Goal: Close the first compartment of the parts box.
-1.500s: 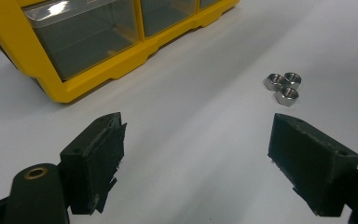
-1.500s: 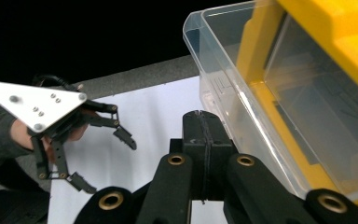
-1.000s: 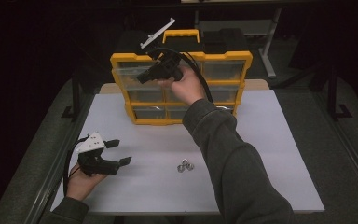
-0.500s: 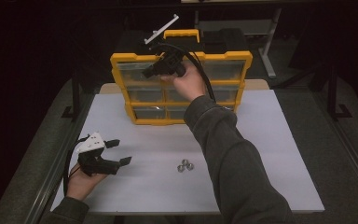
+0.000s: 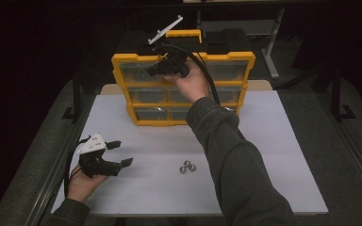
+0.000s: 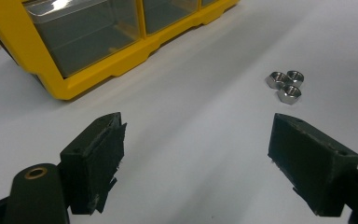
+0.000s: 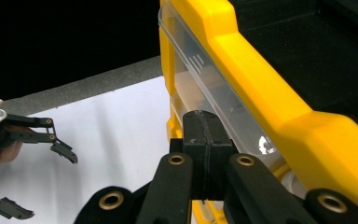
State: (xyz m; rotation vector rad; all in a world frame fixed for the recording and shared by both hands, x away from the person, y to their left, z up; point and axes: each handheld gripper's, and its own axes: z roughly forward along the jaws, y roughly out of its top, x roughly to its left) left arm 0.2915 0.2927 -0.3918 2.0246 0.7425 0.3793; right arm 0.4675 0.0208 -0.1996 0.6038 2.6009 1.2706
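A yellow organizer (image 5: 120,89) with clear drawers stands at the back of the white table (image 5: 273,155). My right gripper (image 5: 153,71) is shut, its tips against the front of the top left drawer (image 5: 139,73). In the right gripper view the pads (image 7: 204,123) meet at the clear drawer front (image 7: 200,74), beside the yellow frame (image 7: 261,79); whether they pinch any lip I cannot tell. My left gripper (image 5: 121,153) rests open at the table's front left. Three steel nuts (image 5: 187,167) lie to its right, apart from its empty jaws (image 6: 205,163).
The organizer's lower corner (image 6: 102,74) and the nuts (image 6: 286,85) lie ahead in the left gripper view. A white bracket (image 5: 166,29) pokes up behind the organizer's handle. The left gripper (image 7: 46,186) is far off in the right gripper view. Dark floor surrounds the table.
My right hand has risen slightly in front of the organizer, from the middle row toward the top row. The left gripper and the nuts have stayed put.
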